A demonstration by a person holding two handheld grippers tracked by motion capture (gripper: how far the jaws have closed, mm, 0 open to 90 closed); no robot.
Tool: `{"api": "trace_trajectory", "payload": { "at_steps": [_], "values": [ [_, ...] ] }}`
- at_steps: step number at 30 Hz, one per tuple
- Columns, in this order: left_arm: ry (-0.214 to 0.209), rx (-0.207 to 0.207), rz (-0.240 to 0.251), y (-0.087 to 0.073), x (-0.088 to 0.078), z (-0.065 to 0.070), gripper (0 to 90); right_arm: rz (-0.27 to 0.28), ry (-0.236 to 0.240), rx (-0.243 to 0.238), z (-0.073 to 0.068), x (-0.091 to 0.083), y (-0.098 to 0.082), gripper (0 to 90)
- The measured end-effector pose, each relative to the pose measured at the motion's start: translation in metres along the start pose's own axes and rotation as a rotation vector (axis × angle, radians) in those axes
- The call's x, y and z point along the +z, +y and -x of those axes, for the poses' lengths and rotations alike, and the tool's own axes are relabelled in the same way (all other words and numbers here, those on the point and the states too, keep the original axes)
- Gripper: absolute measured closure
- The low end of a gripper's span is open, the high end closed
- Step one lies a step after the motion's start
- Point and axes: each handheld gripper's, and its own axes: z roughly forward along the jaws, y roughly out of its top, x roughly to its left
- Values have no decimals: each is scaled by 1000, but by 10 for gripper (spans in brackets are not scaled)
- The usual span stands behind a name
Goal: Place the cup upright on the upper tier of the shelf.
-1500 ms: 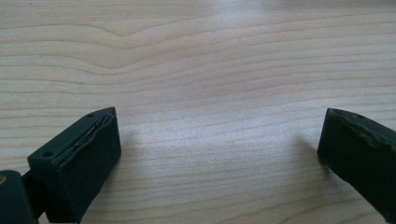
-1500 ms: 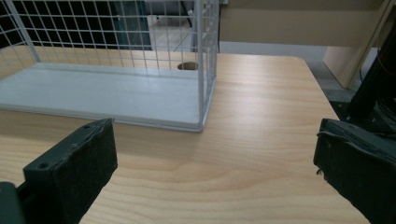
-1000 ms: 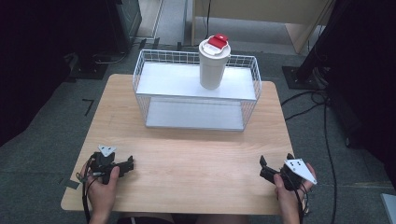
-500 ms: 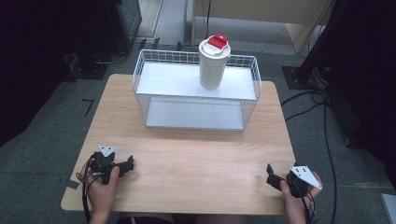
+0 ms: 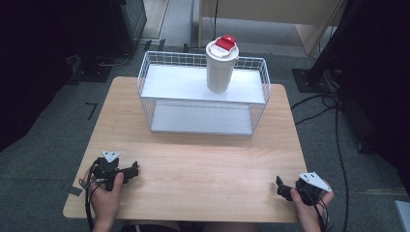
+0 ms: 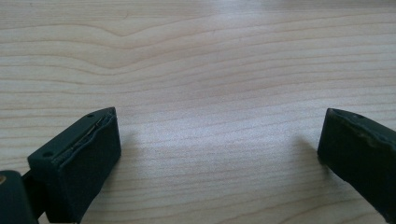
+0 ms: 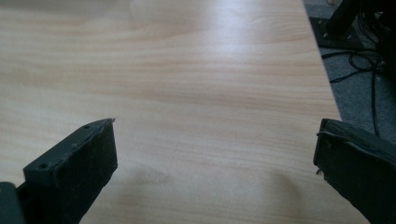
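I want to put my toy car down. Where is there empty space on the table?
The widest bare patch of the wooden table lies between the left gripper and right gripper, in front of the white wire rack. The back is crowded: the rack fills it, with a white cup on its top shelf.

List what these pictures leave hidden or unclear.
- Cup: the high view hides its contents under the lid and its far side.
- Wire rack: the upper shelf covers the back of the lower shelf.
- Left gripper and right gripper: the gripper views' bottom edges cut off their bodies.
- Table: its underside is hidden.
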Motion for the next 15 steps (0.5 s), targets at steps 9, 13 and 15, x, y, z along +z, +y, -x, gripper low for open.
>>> {"api": "trace_trajectory", "payload": {
  "at_steps": [9, 13, 15],
  "values": [
    [0, 0, 0, 0, 0, 0, 0, -116, 63, -19, -3, 6, 0, 0],
    [0, 0, 0, 0, 0, 0, 0, -119, 65, -16, -3, 6, 0, 0],
    [0, 0, 0, 0, 0, 0, 0, -118, 65, -16, -3, 6, 0, 0]
  ]
}}
